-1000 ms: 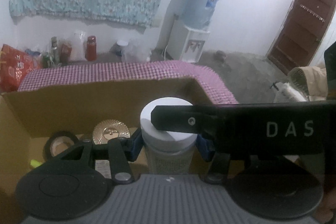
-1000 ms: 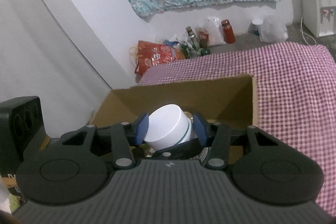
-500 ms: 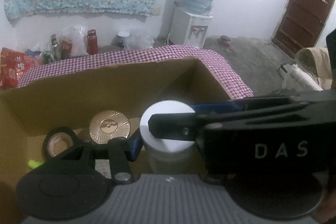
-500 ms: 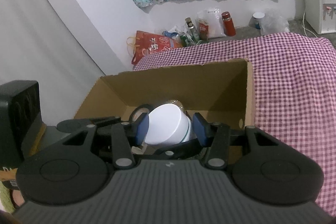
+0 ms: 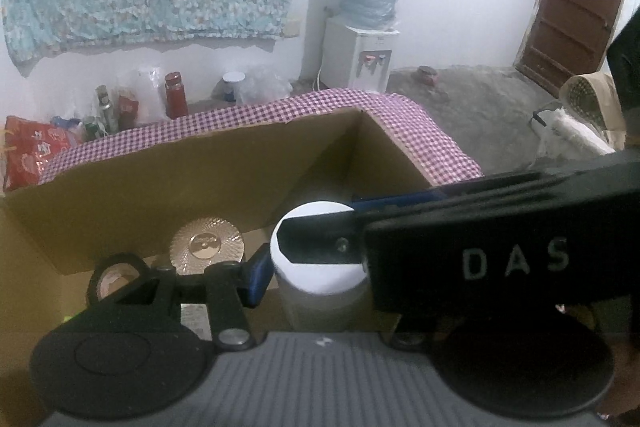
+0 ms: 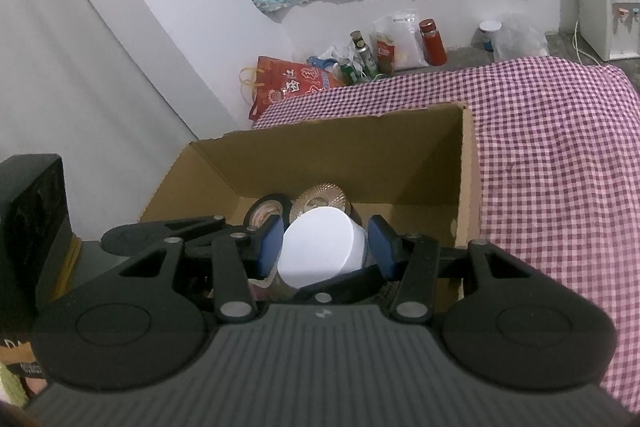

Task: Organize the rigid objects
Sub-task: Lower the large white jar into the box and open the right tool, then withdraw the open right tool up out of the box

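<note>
A white-lidded jar (image 5: 316,267) sits between the blue pads of my left gripper (image 5: 316,271), low inside an open cardboard box (image 5: 160,179). My right gripper (image 6: 326,249) has its pads on either side of the same jar (image 6: 320,251), whose lid tilts toward the camera. The right gripper's black body crosses the left wrist view and hides the left gripper's right finger. In the box lie a gold ribbed lid (image 5: 207,247) and a black tape roll (image 5: 114,273); both show in the right wrist view, the lid (image 6: 322,201) and the roll (image 6: 266,211).
The box (image 6: 360,155) stands on a red-checked cloth (image 6: 560,167). A black speaker (image 6: 32,211) is left of it. Bottles and a red bag (image 6: 292,83) sit on the floor by the wall. A water dispenser (image 5: 360,47) and a brown door (image 5: 568,7) are farther off.
Both grippers and the jar have sunk deeper into the box over the last second. The jar stays between both sets of pads; the gold lid and tape roll have not moved.
</note>
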`<action>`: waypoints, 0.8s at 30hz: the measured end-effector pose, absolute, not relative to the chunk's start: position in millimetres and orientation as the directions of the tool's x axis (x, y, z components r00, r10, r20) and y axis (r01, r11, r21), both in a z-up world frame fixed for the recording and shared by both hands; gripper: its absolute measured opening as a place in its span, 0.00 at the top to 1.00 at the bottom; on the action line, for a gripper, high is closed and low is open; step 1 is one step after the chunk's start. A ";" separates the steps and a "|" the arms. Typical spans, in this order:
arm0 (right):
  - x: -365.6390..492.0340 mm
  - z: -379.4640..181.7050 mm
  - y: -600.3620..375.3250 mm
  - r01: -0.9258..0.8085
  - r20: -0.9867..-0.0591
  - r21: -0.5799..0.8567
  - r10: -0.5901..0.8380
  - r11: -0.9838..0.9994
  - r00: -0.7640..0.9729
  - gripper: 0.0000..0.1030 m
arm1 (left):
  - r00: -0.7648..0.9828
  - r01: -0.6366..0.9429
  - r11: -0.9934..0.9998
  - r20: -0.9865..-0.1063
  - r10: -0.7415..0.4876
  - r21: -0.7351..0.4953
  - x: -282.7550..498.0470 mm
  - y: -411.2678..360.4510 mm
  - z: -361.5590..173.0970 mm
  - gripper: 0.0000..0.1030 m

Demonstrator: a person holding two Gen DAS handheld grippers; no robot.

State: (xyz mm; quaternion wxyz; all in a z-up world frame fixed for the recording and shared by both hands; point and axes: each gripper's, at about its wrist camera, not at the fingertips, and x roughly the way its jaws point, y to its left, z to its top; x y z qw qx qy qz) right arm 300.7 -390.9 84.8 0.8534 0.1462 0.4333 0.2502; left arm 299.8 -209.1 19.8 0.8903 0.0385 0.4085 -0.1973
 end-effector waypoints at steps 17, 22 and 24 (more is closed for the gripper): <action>284.9 108.5 -407.0 -0.272 -0.627 0.500 0.560 0.822 0.541 0.47 | 0.639 0.385 0.922 -0.708 -0.300 -0.044 281.5 -211.3 42.4 0.30; 278.3 118.4 -408.0 -0.266 -0.617 0.505 0.559 0.821 0.554 0.47 | 0.645 0.378 0.925 -0.702 -0.302 -0.050 277.6 -200.4 48.1 0.29; 273.7 122.4 -407.9 -0.265 -0.614 0.504 0.557 0.822 0.559 0.46 | 0.648 0.376 0.925 -0.697 -0.308 -0.059 273.1 -194.6 52.6 0.26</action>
